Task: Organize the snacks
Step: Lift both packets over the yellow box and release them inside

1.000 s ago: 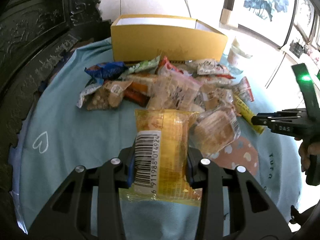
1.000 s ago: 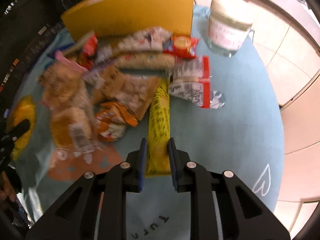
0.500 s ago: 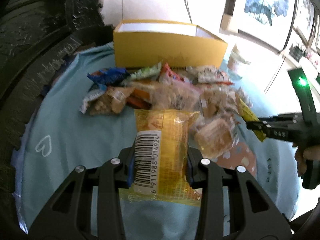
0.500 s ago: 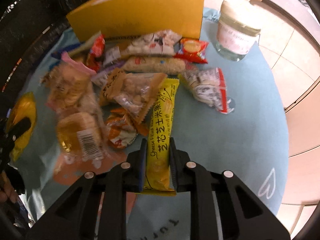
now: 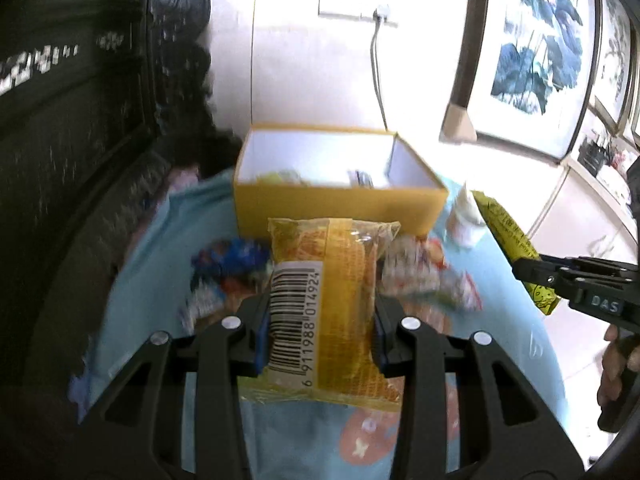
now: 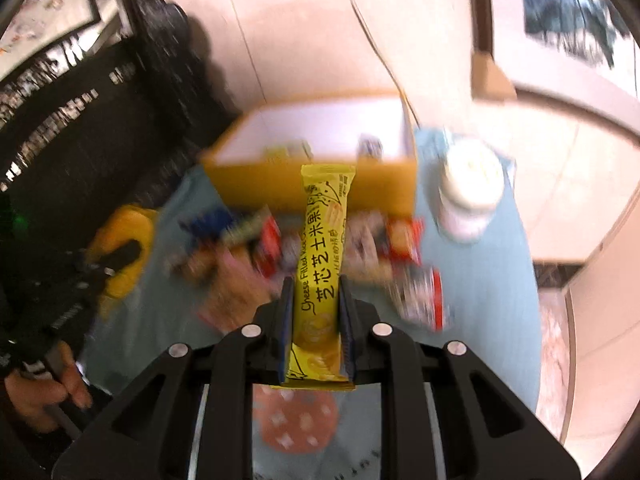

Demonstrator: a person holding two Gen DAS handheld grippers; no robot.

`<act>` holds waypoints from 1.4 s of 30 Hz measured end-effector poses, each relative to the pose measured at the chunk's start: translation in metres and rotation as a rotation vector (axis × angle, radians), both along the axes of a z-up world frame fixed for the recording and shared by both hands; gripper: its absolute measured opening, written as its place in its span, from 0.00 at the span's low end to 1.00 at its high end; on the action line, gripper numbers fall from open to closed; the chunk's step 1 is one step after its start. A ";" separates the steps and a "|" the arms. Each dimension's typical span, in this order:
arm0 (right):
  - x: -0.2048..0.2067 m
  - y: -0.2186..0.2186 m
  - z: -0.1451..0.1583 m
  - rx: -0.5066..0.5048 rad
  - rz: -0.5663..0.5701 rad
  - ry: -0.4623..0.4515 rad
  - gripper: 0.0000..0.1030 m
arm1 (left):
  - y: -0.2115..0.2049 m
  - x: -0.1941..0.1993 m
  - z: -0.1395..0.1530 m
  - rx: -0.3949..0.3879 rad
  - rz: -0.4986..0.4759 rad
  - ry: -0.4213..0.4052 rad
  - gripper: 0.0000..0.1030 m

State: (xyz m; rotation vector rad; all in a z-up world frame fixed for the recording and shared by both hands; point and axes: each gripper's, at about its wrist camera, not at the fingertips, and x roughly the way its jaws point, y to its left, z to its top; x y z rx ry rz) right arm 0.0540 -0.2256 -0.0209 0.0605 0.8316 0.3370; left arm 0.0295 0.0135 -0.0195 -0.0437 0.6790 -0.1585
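Only the right wrist view reads "Cheese Filled" on the yellow stick pack clamped by the right gripper; the left gripper pinches a barcoded yellow packet before the yellow box.

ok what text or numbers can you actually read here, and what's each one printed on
"6 911988 014924" under the barcode on the yellow bread packet in the left claw.
"Cheese Filled Rice" and "芝芯芝士米果" on the yellow snack bar in the right claw.
"DAS" on the right claw's body, seen from the left wrist.
The snack pile and items in the yellow box are too blurred to read.
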 end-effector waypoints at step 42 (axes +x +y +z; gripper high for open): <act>0.185 0.043 0.080 -0.048 0.017 -0.071 0.25 | -0.017 0.212 0.080 0.034 0.087 -0.014 0.98</act>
